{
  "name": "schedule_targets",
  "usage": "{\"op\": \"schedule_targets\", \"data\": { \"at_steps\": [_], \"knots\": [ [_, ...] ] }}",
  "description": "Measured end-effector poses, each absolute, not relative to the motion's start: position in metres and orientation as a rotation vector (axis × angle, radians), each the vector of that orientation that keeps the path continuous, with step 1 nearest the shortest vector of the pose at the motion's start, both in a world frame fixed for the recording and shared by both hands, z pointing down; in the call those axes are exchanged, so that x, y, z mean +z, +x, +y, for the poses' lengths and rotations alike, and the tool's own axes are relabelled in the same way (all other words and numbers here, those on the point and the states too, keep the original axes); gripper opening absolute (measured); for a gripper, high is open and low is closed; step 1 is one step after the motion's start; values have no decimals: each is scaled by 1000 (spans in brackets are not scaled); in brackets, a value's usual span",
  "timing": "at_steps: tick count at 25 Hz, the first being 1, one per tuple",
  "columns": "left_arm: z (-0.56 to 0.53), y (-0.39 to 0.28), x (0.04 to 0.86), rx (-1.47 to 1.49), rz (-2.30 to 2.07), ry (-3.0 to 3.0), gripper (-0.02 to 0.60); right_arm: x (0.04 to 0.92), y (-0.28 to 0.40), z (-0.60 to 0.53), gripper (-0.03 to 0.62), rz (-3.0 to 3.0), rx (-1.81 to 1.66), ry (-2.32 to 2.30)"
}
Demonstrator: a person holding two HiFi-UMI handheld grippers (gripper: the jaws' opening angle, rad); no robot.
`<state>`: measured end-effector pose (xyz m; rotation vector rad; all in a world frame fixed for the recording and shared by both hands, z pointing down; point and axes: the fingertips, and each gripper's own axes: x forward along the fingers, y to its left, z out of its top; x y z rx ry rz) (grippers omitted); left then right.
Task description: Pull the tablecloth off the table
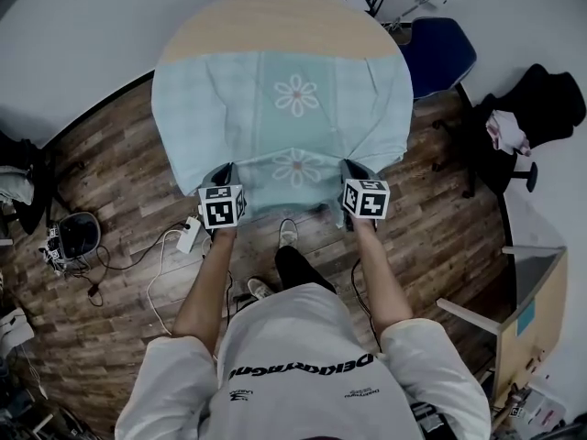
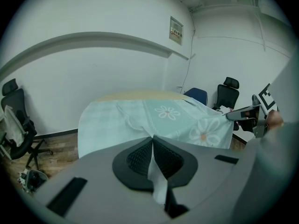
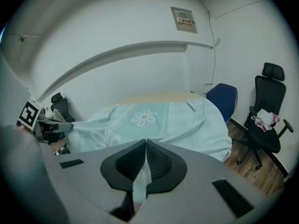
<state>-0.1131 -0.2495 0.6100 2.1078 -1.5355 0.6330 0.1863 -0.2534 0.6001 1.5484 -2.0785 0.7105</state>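
Note:
A pale green tablecloth point(image 1: 275, 108) with white flowers covers the near part of a round wooden table point(image 1: 280, 21), whose far strip is bare. The cloth's near edge hangs off toward me. My left gripper point(image 1: 229, 174) is shut on the cloth's near left edge, and a fold of fabric point(image 2: 156, 171) shows pinched between its pads. My right gripper point(image 1: 353, 172) is shut on the near right edge, again with cloth point(image 3: 140, 181) between the pads. In the left gripper view the tablecloth point(image 2: 154, 118) stretches from the jaws to the table.
A blue chair point(image 1: 438, 55) stands at the table's far right, a black office chair point(image 1: 541, 108) with clothes on it further right. A power strip and cables point(image 1: 174, 246) lie on the wooden floor at left, near a small fan point(image 1: 78, 235). My feet point(image 1: 286, 236) are under the table's edge.

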Motion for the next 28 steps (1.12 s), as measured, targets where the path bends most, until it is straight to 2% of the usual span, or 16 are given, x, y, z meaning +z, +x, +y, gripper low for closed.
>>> {"op": "schedule_targets", "data": {
  "at_steps": [28],
  "knots": [
    [-114, -124, 501, 469, -1601, 2296, 15, 503, 139, -104, 32, -2235, 631, 1713]
  ]
}}
